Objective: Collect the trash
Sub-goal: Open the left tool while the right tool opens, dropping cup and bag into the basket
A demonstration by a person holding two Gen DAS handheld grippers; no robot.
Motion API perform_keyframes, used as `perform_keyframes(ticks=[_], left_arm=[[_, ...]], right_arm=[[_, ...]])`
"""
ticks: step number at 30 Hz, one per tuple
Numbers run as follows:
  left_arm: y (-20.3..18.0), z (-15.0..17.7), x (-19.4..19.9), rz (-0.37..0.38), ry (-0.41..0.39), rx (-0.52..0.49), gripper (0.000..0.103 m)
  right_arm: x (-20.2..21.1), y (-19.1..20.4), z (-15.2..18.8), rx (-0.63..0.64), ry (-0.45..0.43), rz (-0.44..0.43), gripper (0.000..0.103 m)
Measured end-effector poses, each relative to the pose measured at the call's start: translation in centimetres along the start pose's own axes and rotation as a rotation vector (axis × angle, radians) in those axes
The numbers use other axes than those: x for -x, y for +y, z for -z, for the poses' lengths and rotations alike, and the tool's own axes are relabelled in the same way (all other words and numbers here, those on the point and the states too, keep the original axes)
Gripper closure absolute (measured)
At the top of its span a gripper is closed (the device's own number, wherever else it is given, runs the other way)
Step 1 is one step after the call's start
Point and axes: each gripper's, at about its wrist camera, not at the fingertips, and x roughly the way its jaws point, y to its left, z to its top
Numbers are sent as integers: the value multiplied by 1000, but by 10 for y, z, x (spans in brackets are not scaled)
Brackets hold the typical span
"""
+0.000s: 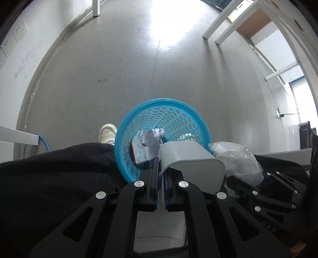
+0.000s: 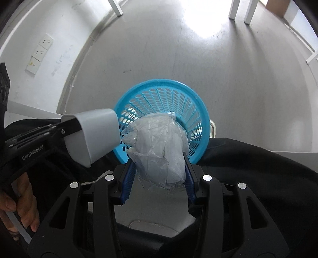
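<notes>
A blue perforated basket [image 1: 174,117] stands on the grey floor below both grippers; it also shows in the right wrist view [image 2: 178,99]. Inside it lies a crumpled silver and red wrapper [image 1: 145,146]. My left gripper [image 1: 161,168] is shut on the wall of a small grey bin [image 1: 190,158], held tilted over the basket's near rim; the bin also shows in the right wrist view [image 2: 95,135]. My right gripper [image 2: 159,168] is shut on a crumpled clear plastic bag [image 2: 159,146] above the basket's near edge. The bag also shows in the left wrist view [image 1: 236,158].
The person's dark trousers [image 1: 59,178] and a white shoe [image 1: 107,133] are next to the basket. White table legs [image 1: 218,29] stand at the far right, another leg [image 1: 96,8] at the back. A wall with sockets [image 2: 39,53] and a blue cable [image 1: 43,142] are on the left.
</notes>
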Motion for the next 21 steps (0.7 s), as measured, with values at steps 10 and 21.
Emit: perform_keyframes(ticks=[10, 21], left_arm=[[6, -24, -41, -26, 85, 60, 99], [14, -38, -61, -40, 123, 105, 100]], right_arm=[[-53, -19, -32, -88, 114, -49, 61], [-85, -48, -41, -237, 183, -65, 59]])
